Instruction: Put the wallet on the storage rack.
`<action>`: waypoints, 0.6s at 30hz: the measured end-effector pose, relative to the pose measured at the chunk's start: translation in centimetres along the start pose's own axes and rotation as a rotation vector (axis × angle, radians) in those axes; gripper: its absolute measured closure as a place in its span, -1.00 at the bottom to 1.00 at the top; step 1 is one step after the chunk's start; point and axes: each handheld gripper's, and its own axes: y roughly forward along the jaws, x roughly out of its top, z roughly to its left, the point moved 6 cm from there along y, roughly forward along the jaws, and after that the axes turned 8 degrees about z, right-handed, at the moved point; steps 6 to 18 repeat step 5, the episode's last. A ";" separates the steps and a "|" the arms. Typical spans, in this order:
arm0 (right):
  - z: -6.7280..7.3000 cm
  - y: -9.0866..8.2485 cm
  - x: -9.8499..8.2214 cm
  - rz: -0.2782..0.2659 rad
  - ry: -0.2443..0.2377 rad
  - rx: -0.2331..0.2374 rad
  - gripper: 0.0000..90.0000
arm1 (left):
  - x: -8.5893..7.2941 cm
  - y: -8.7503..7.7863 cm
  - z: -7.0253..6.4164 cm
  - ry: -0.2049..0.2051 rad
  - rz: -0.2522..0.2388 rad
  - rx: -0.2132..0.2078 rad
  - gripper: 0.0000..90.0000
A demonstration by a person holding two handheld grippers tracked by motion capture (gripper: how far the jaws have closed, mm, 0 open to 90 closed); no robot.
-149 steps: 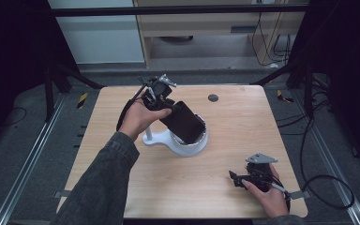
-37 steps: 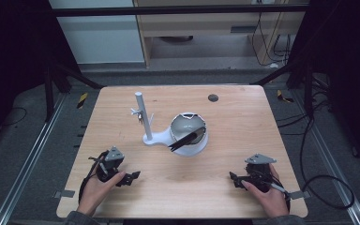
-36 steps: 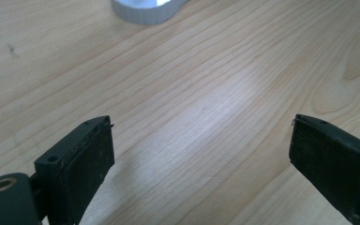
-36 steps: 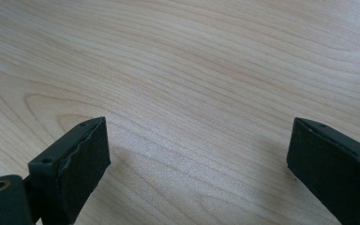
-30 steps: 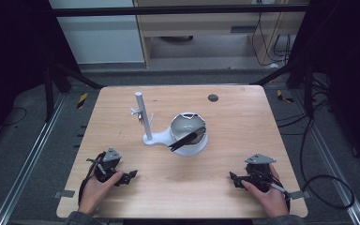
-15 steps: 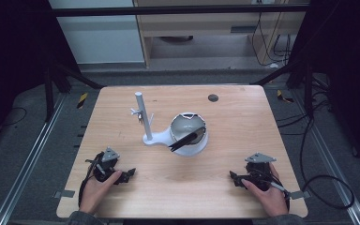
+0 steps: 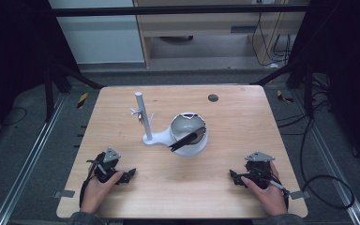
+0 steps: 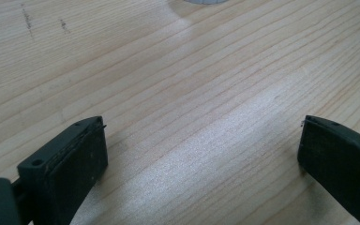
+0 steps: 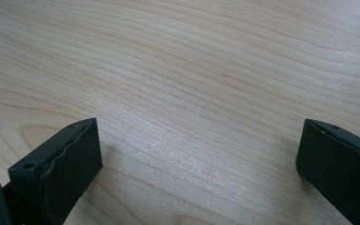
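Both tools (image 7: pixel 130 174) (image 7: pixel 234 177) near table (image 7: pixel 243 117) front edge, bare wood between.

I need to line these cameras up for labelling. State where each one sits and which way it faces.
High view: above the person's side, looking forward and down on the wooden table, the white stand and the bowl-shaped holder; both hands show, with the left gripper and right gripper.
Left gripper view: on the left gripper, looking low along its open jaws over bare wood.
Right gripper view: on the right gripper, likewise over bare wood, jaws just opened further, nothing between.
Shared: all views show the tabletop.
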 end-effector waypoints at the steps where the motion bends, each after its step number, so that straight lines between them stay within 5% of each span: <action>1: 0.0 0.0 0.0 0.000 0.000 0.002 -0.99 | 0.0 0.0 0.0 -0.001 0.000 0.001 -0.98; 18: 0.1 0.0 0.0 -0.001 -0.003 0.005 -0.99 | 0.0 0.0 0.0 -0.005 0.001 0.000 -0.99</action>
